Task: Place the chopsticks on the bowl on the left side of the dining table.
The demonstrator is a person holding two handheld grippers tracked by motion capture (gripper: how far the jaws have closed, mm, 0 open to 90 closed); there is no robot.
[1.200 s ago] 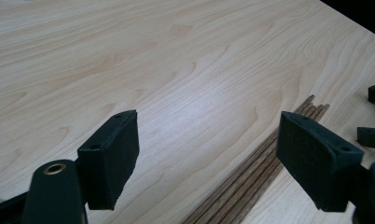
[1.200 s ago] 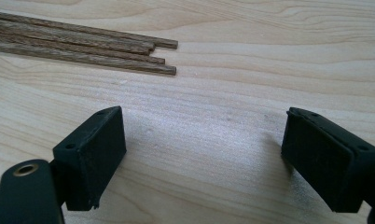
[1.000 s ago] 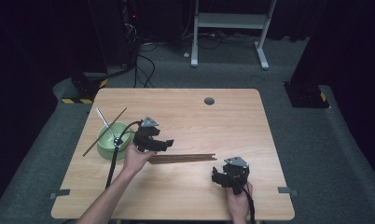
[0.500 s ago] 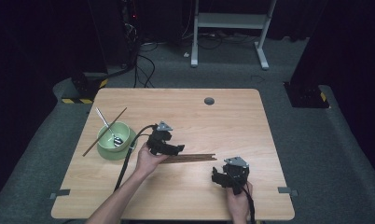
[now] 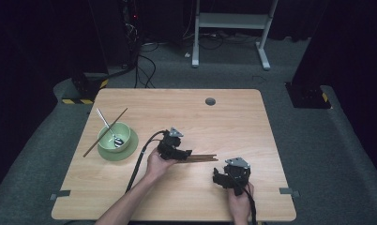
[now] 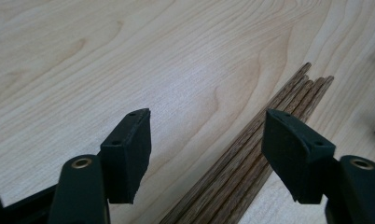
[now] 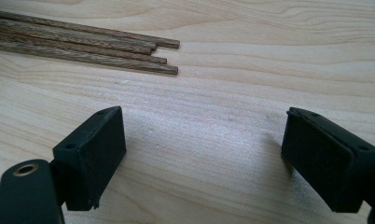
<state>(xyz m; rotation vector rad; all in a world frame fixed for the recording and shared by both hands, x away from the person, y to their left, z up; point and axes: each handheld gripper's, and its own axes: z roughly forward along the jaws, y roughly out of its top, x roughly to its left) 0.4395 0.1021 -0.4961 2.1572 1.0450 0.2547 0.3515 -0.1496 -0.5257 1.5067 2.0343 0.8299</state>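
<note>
A bundle of several dark wooden chopsticks lies near the middle of the table. My left gripper hangs low over the bundle's left part. In the left gripper view the chopsticks run between its jaws, close to the right pad, and neither pad touches them. The left gripper is open, and its jaws have just been closing. My right gripper rests open near the front edge. Bare wood lies between its jaws, and the chopstick ends lie beyond them at upper left.
A green bowl on a green saucer stands at the left, with a metal spoon in it and one chopstick leaning across its rim. A cable hole sits near the far edge.
My left hand has moved right and down, from beside the bowl to over the chopstick bundle. The right hand has stayed put.
</note>
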